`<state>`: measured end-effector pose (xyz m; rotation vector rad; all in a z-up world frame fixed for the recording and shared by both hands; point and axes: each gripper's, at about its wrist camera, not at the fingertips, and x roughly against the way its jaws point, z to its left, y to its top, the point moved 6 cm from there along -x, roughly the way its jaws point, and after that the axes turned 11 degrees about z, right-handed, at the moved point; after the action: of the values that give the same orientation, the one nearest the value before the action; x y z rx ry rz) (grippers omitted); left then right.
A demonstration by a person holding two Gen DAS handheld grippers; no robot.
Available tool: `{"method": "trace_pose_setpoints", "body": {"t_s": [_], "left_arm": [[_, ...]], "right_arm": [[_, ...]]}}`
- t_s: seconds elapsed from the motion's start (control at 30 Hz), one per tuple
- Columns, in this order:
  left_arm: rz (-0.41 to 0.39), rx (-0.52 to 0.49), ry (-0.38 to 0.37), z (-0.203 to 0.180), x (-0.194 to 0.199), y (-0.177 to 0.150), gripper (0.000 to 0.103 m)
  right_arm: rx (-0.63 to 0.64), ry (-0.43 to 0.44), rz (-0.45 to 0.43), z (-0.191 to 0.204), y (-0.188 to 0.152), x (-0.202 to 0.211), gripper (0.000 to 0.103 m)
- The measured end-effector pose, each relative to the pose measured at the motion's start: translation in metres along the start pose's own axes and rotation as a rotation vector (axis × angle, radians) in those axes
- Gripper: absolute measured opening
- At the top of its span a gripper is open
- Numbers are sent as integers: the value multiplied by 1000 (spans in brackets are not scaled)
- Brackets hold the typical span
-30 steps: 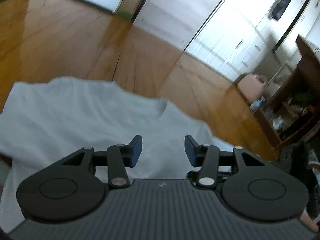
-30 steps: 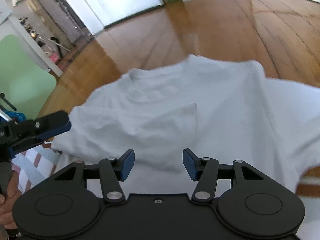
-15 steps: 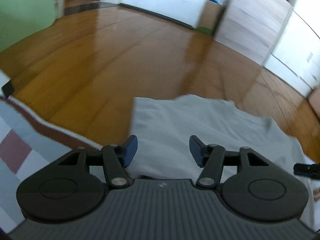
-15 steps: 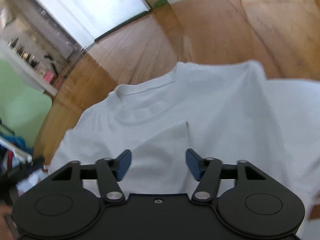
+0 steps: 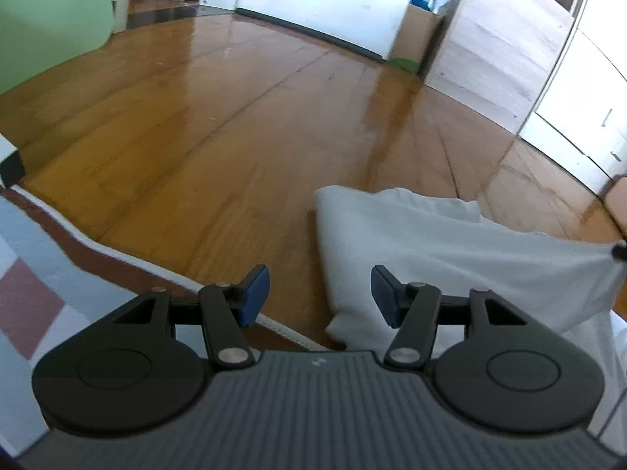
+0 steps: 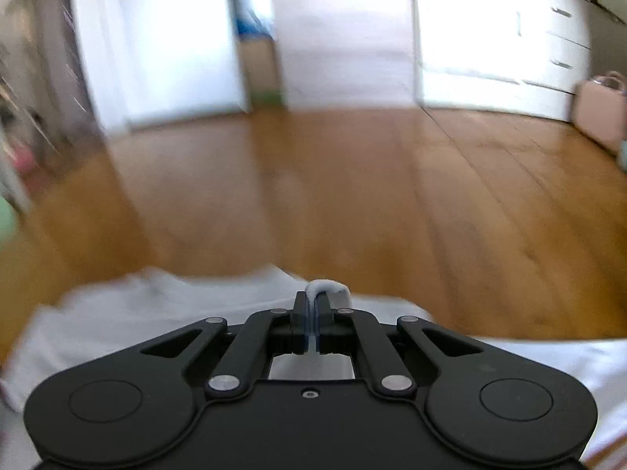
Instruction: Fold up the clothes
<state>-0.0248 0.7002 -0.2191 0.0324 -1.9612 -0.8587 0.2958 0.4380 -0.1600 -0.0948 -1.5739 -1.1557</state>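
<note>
A white T-shirt (image 5: 450, 250) lies over the edge of a checked cloth surface, its left part draped toward the wooden floor. My left gripper (image 5: 319, 290) hovers open just left of the shirt's near corner, with only floor and cloth edge between its blue pads. In the right wrist view my right gripper (image 6: 312, 313) is shut on a bunched fold of the white T-shirt (image 6: 327, 286), which pokes up between the pads. The shirt spreads blurred to both sides beneath it. At the far right of the left wrist view the right gripper's dark tip (image 5: 620, 251) pulls the fabric taut.
A checked cloth (image 5: 35, 297) with a brown and white border covers the surface at lower left. Beyond lies a shiny wooden floor (image 5: 235, 117), with a green wall, white doors and a cardboard box (image 5: 421, 33) at the back. A pink bag (image 6: 599, 113) stands by white drawers.
My right gripper went from open above the shirt to shut on a fold of it, and its view tipped up. My left gripper swung left, off the shirt's middle to its left edge.
</note>
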Motion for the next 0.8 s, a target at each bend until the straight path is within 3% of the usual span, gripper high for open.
{"method": "trace_pose_setpoints", "body": {"t_s": [0.03,0.13,0.23,0.33,0.43,0.47,0.57,0.63,0.73,0.8], "left_arm": [[8,4,-2,0,-4,0,62],[40,42,-4,1,-17,2,62],[84,28,-58,-5,-22,2,62],[119,-77,-70,-15,-15,-3,62],[171,-140,-141,-20,-4,-9,65],[178,-152,-159,-20,-1,-10,67],[179,-189,-184,-24,2,-12,70],[185,-202,-182,-26,-1,-14,70],[191,-232,-181,-33,-6,-22,70],[188,-245,-165,-36,-9,-24,70]], "right_arm": [[-12,-39,62,-8,-3,-9,6],[-106,-32,229,-21,-14,-40,7],[-55,-53,205,-19,-10,-46,10],[31,-137,138,-19,-5,-44,10],[89,-225,81,-23,-2,-40,12],[86,-257,71,-28,-2,-37,18],[11,-226,30,-51,-7,-20,28],[-57,-136,14,-66,-13,-7,29],[-60,-38,40,-80,-24,3,29],[-24,-23,57,-85,-32,6,30]]}}
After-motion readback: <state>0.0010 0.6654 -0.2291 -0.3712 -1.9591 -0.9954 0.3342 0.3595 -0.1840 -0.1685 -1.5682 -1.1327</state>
